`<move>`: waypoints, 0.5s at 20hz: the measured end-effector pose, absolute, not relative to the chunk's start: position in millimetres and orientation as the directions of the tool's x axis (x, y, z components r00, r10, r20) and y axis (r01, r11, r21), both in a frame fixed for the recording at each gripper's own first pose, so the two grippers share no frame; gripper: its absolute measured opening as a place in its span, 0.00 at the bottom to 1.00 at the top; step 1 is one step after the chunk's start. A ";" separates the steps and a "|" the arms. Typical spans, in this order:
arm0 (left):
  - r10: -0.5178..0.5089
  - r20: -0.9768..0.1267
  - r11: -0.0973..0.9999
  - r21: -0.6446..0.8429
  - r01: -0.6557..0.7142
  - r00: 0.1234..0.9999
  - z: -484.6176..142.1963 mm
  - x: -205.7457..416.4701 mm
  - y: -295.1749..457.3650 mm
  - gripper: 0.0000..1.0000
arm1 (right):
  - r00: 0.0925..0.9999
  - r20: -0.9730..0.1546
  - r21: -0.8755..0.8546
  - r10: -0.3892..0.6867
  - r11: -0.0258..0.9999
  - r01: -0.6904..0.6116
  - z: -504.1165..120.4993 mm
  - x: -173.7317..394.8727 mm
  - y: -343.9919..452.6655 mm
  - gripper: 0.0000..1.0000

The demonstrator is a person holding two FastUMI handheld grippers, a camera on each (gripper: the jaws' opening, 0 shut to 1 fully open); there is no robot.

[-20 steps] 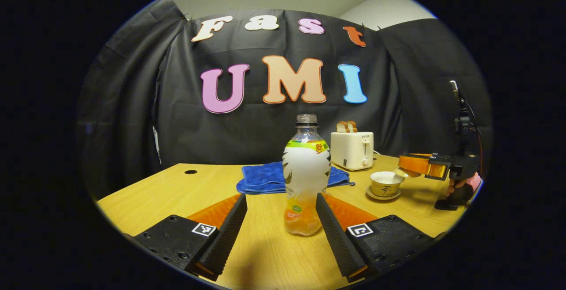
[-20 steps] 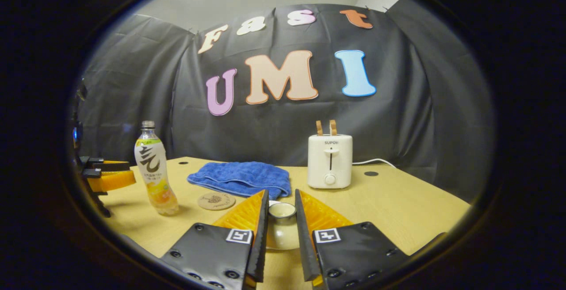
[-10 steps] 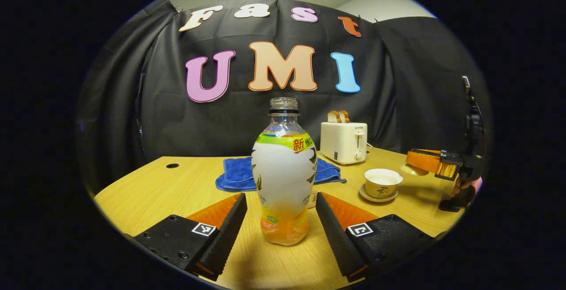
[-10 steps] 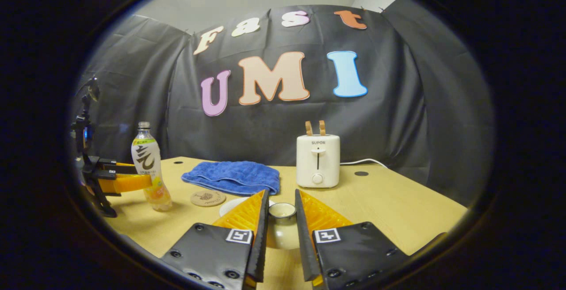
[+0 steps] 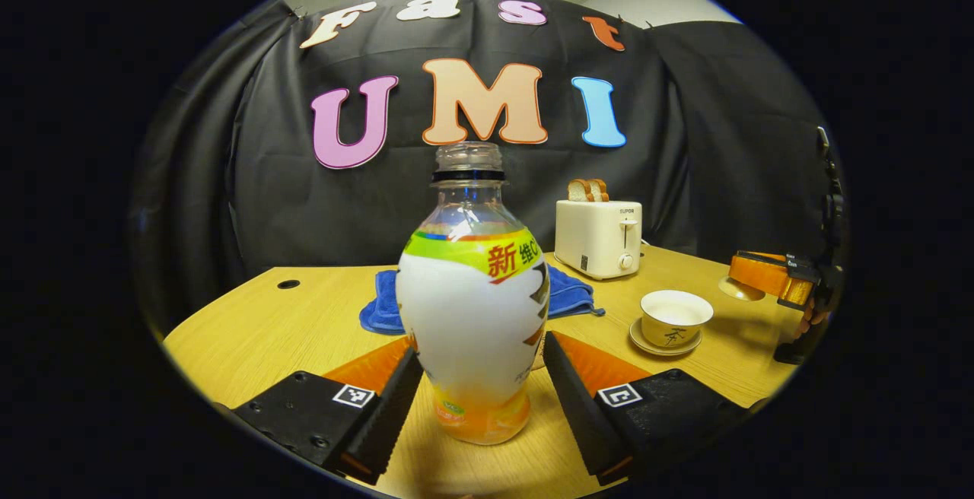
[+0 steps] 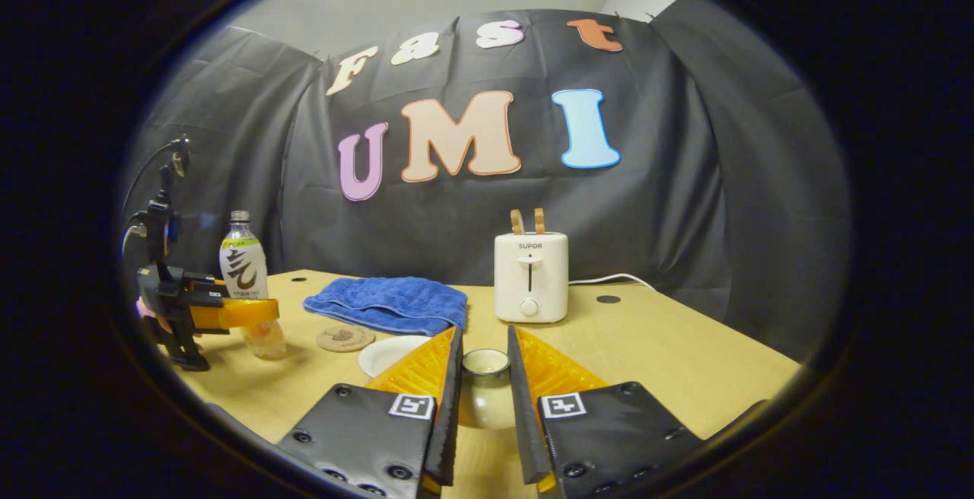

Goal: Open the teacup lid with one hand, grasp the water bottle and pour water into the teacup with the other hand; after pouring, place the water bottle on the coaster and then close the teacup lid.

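Both grippers are chunky black blocks with visible screws. The left gripper (image 5: 475, 400) and the right gripper (image 6: 483, 415) each carry square black-and-white tags.

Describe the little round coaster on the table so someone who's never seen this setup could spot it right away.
Start at the white toaster at the back of the wooden table, then move left to the crumpled blue cloth. Just in front of the cloth's left end lies the flat round tan coaster, bearing a dark printed design, unlike the plain white saucer beside it.
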State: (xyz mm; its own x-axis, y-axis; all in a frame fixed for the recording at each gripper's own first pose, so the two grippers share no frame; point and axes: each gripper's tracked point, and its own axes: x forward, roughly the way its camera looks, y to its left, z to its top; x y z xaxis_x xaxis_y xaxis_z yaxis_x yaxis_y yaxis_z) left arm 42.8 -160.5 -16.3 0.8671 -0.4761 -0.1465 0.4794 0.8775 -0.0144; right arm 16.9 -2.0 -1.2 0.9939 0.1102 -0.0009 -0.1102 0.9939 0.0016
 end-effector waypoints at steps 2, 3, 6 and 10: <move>-0.468 -0.156 0.881 -0.002 0.474 0.870 -18.3 46.5 -161.8 0.83 | 0.994 -0.001 0.001 0.107 0.994 -0.107 -0.9 17.4 -4.4 0.37; -0.464 -0.163 0.882 0.005 0.471 0.871 -19.5 48.4 -161.1 0.80 | 0.994 -0.001 0.001 0.106 0.994 -0.106 0.1 17.2 -5.4 0.38; -0.446 -0.185 0.889 0.022 0.457 0.876 -23.5 48.7 -164.3 0.67 | 0.995 -0.001 0.001 0.102 0.995 -0.102 -0.4 16.1 -7.8 0.37; -0.426 -0.204 0.886 0.101 0.452 0.881 -23.6 51.0 -171.6 0.59 | 0.997 0.000 0.000 0.074 0.997 -0.074 0.4 14.9 -17.9 0.38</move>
State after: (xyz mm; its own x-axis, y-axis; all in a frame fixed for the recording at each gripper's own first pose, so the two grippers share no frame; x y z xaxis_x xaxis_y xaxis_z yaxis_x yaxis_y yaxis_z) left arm 51.0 -171.6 -23.6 0.8814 -0.4260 -0.2043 0.4518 0.8864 0.1007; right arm 14.9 -17.9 0.4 0.9972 0.0743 0.0002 -0.0743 0.9972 0.0003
